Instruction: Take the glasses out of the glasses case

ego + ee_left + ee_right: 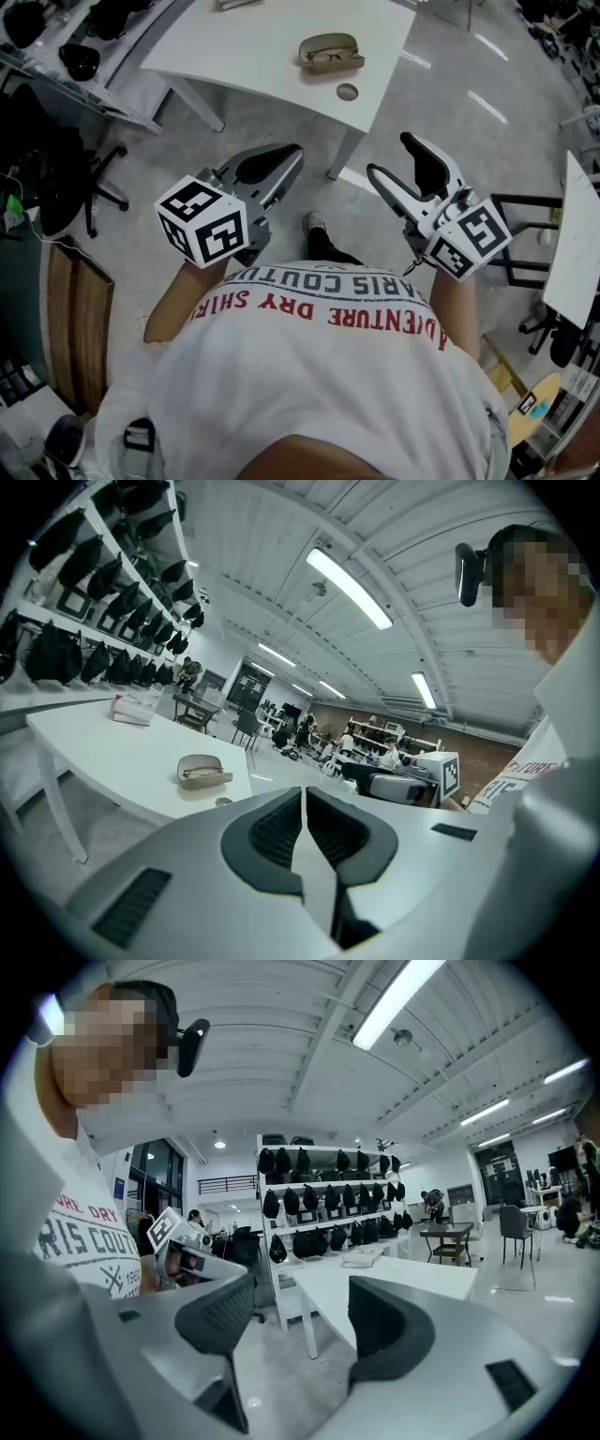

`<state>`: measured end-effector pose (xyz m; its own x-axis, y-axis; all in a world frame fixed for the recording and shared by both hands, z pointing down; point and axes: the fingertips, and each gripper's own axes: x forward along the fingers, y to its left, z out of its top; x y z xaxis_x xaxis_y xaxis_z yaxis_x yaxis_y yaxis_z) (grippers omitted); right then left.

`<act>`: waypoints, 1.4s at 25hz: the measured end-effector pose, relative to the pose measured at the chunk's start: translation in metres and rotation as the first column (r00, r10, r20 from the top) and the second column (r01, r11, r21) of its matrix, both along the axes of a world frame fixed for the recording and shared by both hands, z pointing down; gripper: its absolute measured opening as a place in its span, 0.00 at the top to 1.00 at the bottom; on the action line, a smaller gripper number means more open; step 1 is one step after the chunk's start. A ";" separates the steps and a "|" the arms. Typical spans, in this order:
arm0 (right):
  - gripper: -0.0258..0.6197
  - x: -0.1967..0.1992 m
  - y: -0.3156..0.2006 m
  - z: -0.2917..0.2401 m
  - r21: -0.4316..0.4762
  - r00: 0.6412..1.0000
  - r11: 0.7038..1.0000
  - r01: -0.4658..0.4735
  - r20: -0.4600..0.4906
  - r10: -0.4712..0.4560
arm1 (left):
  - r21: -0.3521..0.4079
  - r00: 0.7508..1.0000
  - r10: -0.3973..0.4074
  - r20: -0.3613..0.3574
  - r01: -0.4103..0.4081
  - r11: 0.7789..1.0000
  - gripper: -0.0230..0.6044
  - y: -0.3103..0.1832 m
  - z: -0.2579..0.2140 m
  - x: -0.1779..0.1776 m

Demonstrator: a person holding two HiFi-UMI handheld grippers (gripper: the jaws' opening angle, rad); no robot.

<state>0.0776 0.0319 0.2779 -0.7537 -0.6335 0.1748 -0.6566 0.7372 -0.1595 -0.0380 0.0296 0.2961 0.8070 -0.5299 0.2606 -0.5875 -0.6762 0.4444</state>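
Left white plastic gripper [292,156], jaws together, and right gripper [388,156], jaws spread and empty, held at the chest, converging toward the open tan glasses case [330,52] at 12 o'clock.

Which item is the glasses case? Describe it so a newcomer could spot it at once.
Find the white table at the top of the head view. Near its closest corner lies the case, a tan oval shell with glasses in it. The only thing beside it is a small flat disc, nearer the edge.
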 end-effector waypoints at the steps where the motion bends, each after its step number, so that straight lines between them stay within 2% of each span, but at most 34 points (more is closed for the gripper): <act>1: 0.50 0.002 -0.009 0.002 -0.005 1.000 1.000 0.001 0.001 -0.001 | -0.004 1.000 -0.001 0.003 0.001 1.000 0.90 -0.009 0.001 0.003; 17: 0.50 0.028 -0.132 0.020 -0.027 0.996 0.997 0.075 -0.044 -0.076 | -0.034 0.999 -0.031 0.042 0.032 0.999 0.90 -0.136 0.017 0.040; 23: 0.50 0.027 -0.148 0.019 -0.005 0.993 0.996 0.091 -0.072 -0.091 | -0.008 0.998 -0.047 0.043 0.047 0.999 0.90 -0.149 0.015 0.036; 28: 0.50 0.025 -0.158 0.022 -0.009 0.992 0.997 0.081 -0.097 -0.082 | -0.017 0.996 -0.070 0.054 0.071 0.997 0.90 -0.156 0.021 0.029; 35: 0.50 0.021 -0.177 0.027 -0.004 0.989 0.998 0.067 -0.131 -0.067 | -0.012 0.997 -0.050 0.060 0.051 0.999 0.90 -0.172 0.024 0.027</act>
